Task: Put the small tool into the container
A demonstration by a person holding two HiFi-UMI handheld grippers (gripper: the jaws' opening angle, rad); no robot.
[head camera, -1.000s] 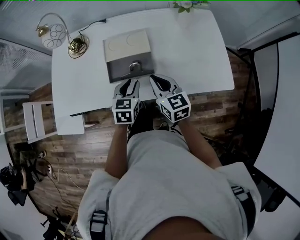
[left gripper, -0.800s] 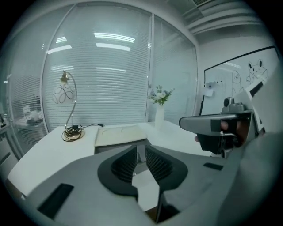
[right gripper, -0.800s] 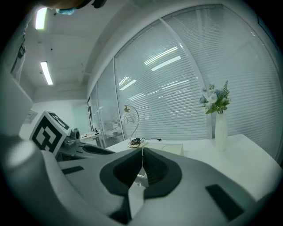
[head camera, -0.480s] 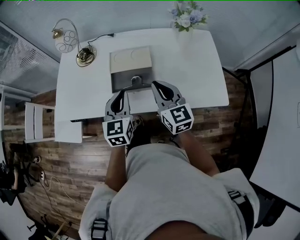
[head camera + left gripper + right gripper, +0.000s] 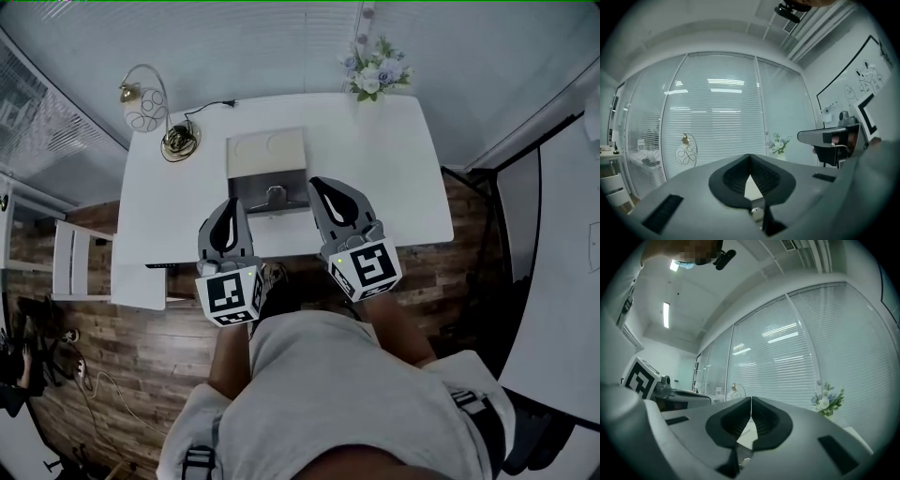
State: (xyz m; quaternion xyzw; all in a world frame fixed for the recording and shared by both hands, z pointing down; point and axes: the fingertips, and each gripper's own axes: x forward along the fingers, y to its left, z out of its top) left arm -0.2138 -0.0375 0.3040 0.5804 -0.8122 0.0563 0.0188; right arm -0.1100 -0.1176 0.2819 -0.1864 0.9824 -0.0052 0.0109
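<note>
The container (image 5: 267, 150) sits on the white table (image 5: 394, 169), its pale lid half toward the window and its grey open half toward the person. The small tool (image 5: 275, 196) lies in that grey half. It is a bit of bright metal, too small to make out its shape.

Just on the near side of the container, the left gripper (image 5: 231, 203) points toward its left corner, jaws closing tip to tip with nothing between them. The right gripper (image 5: 317, 184) is beside the container's right edge, its jaws pressed together too, and empty. In both gripper views the container is almost wholly hidden behind the jaws; only a pale sliver shows through the gap in the pads.

A lamp (image 5: 150, 103) stands beyond the container to the left, flowers (image 5: 375, 70) beyond it to the right — their vase is hard to pick out against the tabletop. A white chair (image 5: 75, 267) stands well off to the container's left.
</note>
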